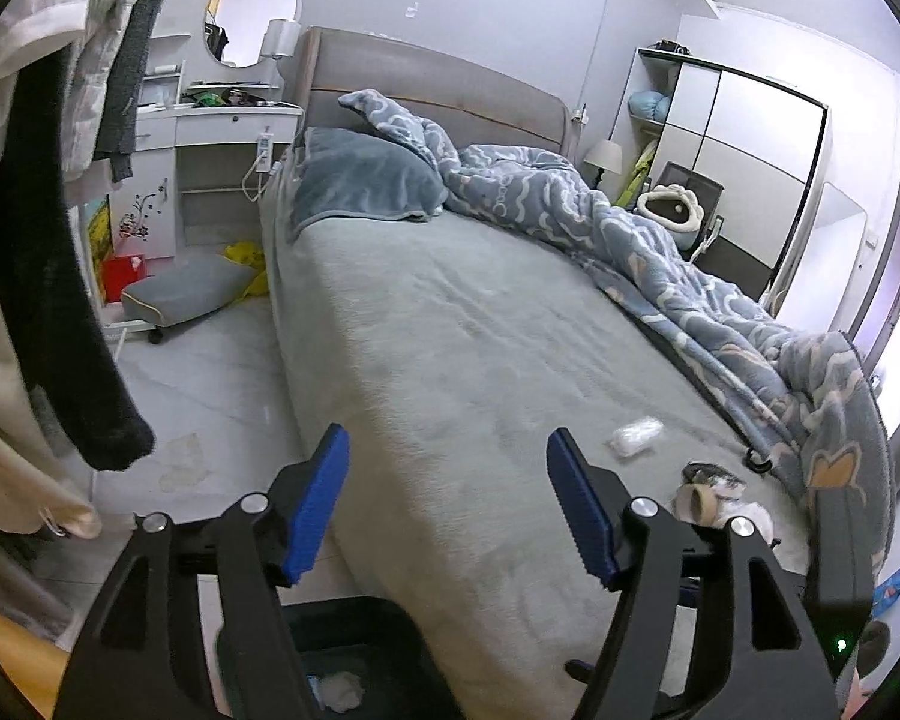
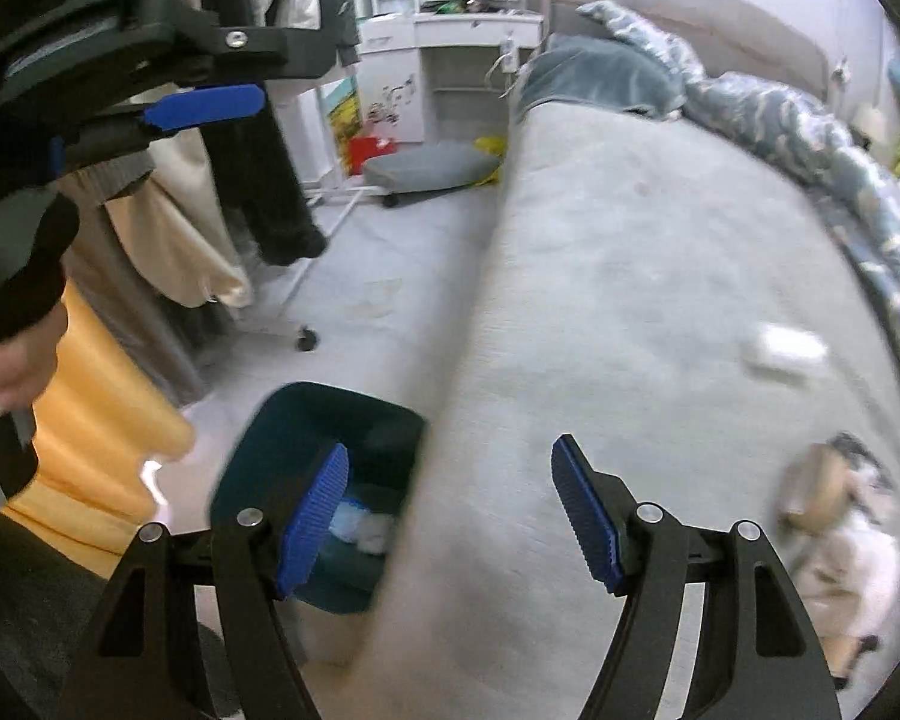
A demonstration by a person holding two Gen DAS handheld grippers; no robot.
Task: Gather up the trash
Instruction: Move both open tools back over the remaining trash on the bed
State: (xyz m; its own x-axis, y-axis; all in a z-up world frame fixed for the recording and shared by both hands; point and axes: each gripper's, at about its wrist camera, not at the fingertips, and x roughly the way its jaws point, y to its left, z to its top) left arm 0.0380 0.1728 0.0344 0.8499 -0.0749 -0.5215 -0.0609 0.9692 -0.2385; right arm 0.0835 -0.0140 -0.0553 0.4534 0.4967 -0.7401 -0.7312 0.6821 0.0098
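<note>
A crumpled white wad [image 1: 635, 435] lies on the grey bed, right of my open, empty left gripper [image 1: 447, 501]; it shows blurred in the right wrist view [image 2: 786, 349]. A cardboard roll with more crumpled trash [image 1: 711, 495] lies nearer the bed's foot, also in the right wrist view [image 2: 834, 516]. A dark teal bin [image 2: 315, 462] stands on the floor beside the bed, with white wads [image 2: 366, 531] inside. My right gripper [image 2: 450, 510] is open and empty over the bed edge and bin. The left gripper [image 2: 204, 105] also shows at the upper left there.
A blue patterned duvet [image 1: 660, 240] is heaped along the bed's right side. Clothes hang on a wheeled rack [image 2: 252, 150] at left. A grey cushioned stool [image 1: 180, 291], a red box [image 1: 123, 276] and a white dresser [image 1: 234, 138] stand beyond.
</note>
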